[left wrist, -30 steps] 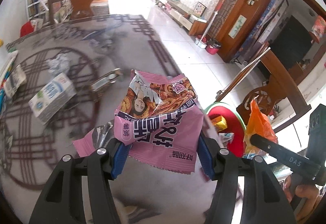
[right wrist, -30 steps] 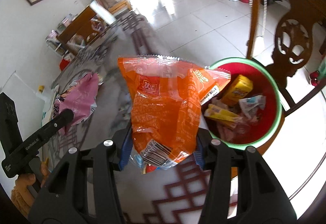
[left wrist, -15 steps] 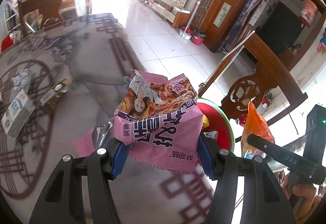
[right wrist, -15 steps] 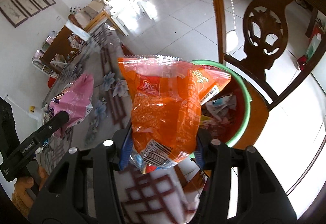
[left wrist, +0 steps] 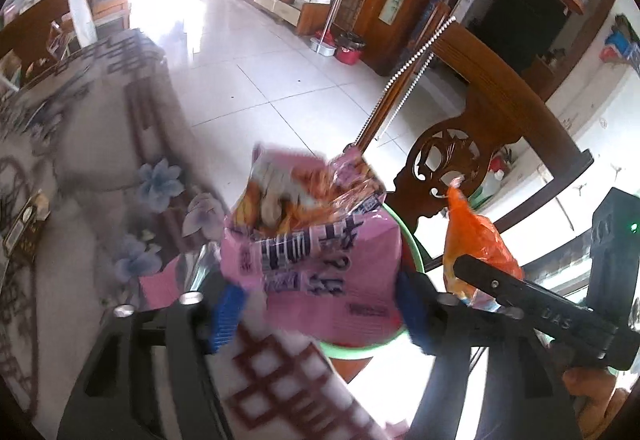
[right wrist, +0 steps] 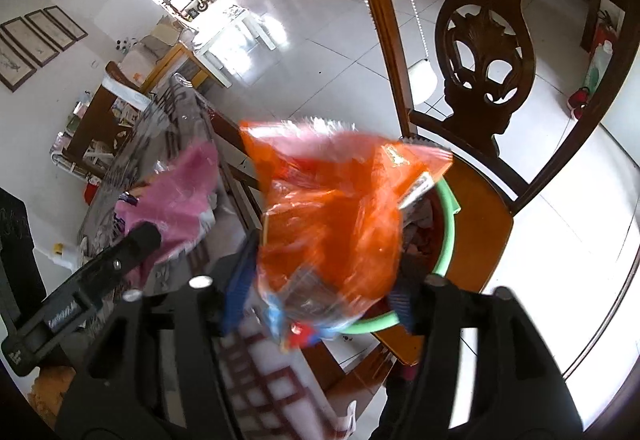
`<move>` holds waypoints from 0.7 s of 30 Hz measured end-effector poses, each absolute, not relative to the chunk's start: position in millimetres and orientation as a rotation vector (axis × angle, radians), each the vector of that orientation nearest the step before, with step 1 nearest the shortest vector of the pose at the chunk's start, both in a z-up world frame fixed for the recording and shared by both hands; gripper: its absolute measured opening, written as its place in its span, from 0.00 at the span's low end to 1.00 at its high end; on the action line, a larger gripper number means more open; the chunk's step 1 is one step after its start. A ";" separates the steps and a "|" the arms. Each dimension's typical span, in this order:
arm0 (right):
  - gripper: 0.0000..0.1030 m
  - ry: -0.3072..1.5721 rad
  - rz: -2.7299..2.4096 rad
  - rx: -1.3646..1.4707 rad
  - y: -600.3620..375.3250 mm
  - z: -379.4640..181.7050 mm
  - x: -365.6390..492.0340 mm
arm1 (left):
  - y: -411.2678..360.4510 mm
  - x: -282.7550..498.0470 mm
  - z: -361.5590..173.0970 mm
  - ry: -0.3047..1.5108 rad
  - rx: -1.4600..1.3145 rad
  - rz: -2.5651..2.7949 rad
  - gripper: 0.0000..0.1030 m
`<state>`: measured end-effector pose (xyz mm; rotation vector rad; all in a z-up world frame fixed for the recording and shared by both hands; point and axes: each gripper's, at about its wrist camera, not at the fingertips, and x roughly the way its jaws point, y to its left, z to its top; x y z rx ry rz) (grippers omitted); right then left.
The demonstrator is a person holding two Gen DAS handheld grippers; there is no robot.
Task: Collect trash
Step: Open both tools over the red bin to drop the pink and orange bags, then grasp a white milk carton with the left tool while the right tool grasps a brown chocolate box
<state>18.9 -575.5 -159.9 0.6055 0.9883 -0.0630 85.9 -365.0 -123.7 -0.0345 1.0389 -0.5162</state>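
Right under both tongs, nearest the cameras, the table (left wrist: 72,167) edge shows its grey cloth with a dark red lattice border and pale blue flowers, all smeared by motion blur. Just past that edge, directly ahead of the tongs, a red bin (right wrist: 446,224) with a green rim sits on the orange-brown seat of a carved wooden chair (right wrist: 486,51), with crumpled scraps visible inside it.

The left tongs (left wrist: 320,300) pinch a pink snack bag (left wrist: 320,260) between their blue pads (left wrist: 228,310), the bag standing up from the grip with its torn, printed top splayed open. It hangs over the near rim of the bin. The bag is glossy pink with dark lettering across the middle, and blurred.

The right tongs (right wrist: 320,300) pinch an orange snack bag (right wrist: 340,215), crinkled and translucent, with a blue and red patch at its lower end by the grip. It covers the near left part of the bin's rim, right over the opening. From the left camera the same orange bag shows off to the right of the left tongs, beside the chair back.

Farther left of the tongs on the table lies a small dark box (left wrist: 26,232). Beyond the chair, white floor tiles (left wrist: 248,79) run to a low cabinet along the far wall, wooden doors on the right and a bright doorway at the back. The right camera picks up framed pictures (right wrist: 40,39) on the white wall, far left.
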 end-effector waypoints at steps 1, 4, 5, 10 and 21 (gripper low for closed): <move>0.58 0.990 -0.067 0.613 -578.5 -161.0 20.4 | -367.5 86.3 -123.6 1.038 -0.031 -0.521 0.73; 0.58 0.994 -0.071 0.628 -584.9 -163.4 23.7 | -364.4 87.7 -122.5 1.040 -0.035 -0.521 0.75; 0.58 0.994 -0.073 0.628 -585.9 -163.8 24.1 | -362.1 88.0 -123.0 1.046 -0.036 -0.518 0.75; 0.58 0.998 -0.062 0.631 -583.6 -164.8 26.8 | -349.3 90.1 -125.4 1.060 -0.050 -0.488 0.75; 0.60 1.028 0.017 0.579 -540.1 -159.6 39.1 | -272.6 94.1 -131.0 1.029 0.026 -0.351 0.75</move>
